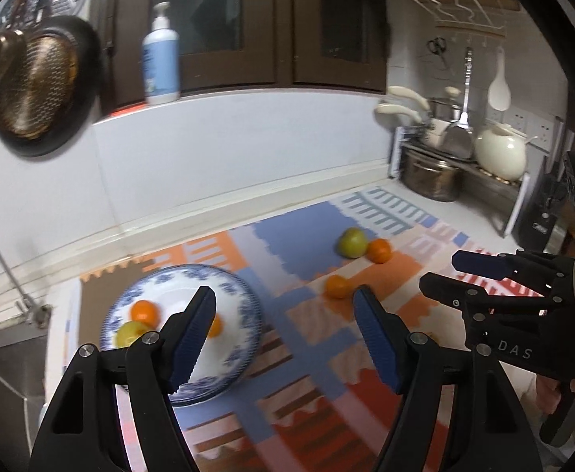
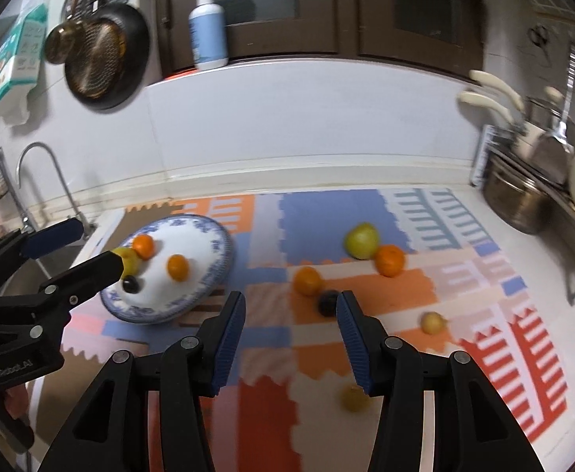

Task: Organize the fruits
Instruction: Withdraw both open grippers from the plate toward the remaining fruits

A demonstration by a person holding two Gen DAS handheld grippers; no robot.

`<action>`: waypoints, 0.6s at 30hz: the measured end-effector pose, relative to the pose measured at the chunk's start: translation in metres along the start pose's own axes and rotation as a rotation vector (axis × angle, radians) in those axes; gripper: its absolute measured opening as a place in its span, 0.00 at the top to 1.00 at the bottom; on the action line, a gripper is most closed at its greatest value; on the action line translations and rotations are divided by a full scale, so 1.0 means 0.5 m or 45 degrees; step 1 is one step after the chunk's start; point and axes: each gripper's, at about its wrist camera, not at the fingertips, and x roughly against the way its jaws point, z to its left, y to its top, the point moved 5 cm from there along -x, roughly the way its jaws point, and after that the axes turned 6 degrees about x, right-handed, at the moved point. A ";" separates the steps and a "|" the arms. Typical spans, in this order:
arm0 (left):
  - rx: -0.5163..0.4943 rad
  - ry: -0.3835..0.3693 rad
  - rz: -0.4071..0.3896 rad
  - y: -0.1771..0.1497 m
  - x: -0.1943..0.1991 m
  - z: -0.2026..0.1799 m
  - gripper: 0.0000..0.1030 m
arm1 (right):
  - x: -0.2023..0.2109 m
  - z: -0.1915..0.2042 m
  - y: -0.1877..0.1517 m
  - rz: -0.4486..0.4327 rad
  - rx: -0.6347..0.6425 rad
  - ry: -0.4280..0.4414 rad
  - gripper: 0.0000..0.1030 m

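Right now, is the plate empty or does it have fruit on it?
Not empty. The plate holds two oranges, a yellow fruit and a dark one.

Dim indoor light, motion blur throughout, strong fisheye bending, dark vignette at corners, soft shadows

On the patchwork foam mat [image 2: 326, 212] the blue-and-white patterned plate [image 2: 212, 236] sits left, with two oranges [image 2: 178, 267], a yellow-green fruit [image 2: 129, 258] and a dark plum [image 2: 130, 284] on it. Right of the plate, loose on the mat: a green apple [image 2: 361, 239] touching an orange [image 2: 389, 260], another orange [image 2: 307, 280] nearer, a second dark plum [image 2: 328, 303] just beside it. Steel pots [image 2: 523, 196] are back right.
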 end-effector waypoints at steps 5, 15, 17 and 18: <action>-0.009 -0.059 -0.011 0.005 -0.019 -0.052 0.31 | 0.022 -0.058 -0.009 -0.014 -0.037 -0.057 0.52; -0.015 -0.082 0.004 -0.003 -0.081 -0.124 0.31 | 0.035 -0.158 -0.033 -0.026 -0.080 -0.174 0.52; -0.027 -0.091 0.020 -0.007 -0.097 -0.139 0.31 | 0.031 -0.179 -0.038 -0.021 -0.097 -0.183 0.52; -0.033 -0.092 0.029 -0.008 -0.105 -0.145 0.31 | 0.027 -0.190 -0.042 -0.015 -0.108 -0.182 0.52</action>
